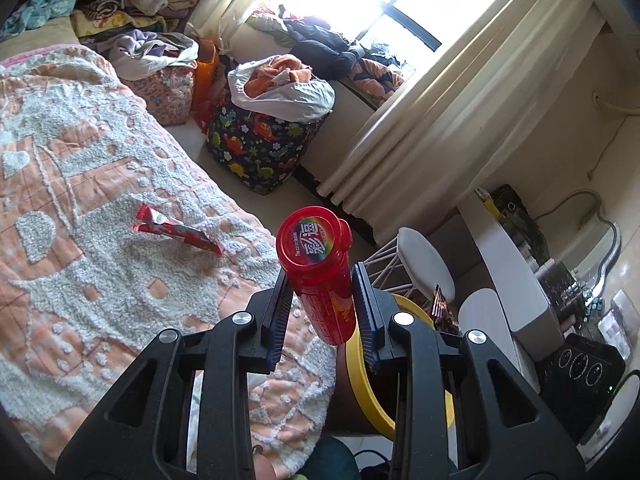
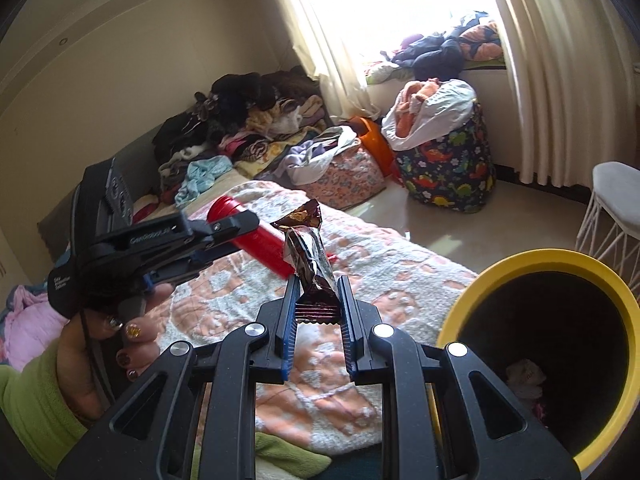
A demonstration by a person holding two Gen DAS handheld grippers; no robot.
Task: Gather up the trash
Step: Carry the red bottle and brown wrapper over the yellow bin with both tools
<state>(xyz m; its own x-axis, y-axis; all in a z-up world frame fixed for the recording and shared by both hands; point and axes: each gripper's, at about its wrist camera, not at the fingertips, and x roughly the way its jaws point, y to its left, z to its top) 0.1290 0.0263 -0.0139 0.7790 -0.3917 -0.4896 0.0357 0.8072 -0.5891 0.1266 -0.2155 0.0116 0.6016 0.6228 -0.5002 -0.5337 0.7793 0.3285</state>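
My left gripper (image 1: 320, 280) is shut on a red plastic tube with a round printed lid (image 1: 320, 268) and holds it above the bed's edge; the tube also shows in the right wrist view (image 2: 260, 240), held by the left gripper (image 2: 224, 236). My right gripper (image 2: 318, 292) is shut on a dark brown snack wrapper (image 2: 310, 256), upright over the bed. A red wrapper (image 1: 176, 232) lies on the bedspread. A yellow-rimmed bin (image 2: 560, 264) stands at the right by the bed, with some trash inside; its rim also shows in the left wrist view (image 1: 356, 364).
The bed has an orange and white tufted spread (image 1: 100, 272). Piles of clothes (image 2: 240, 128) lie at its far end. Fabric laundry baskets (image 2: 448, 164) stand by the window. A white stool (image 2: 612, 204) and a white desk with devices (image 1: 520, 280) stand near the bin.
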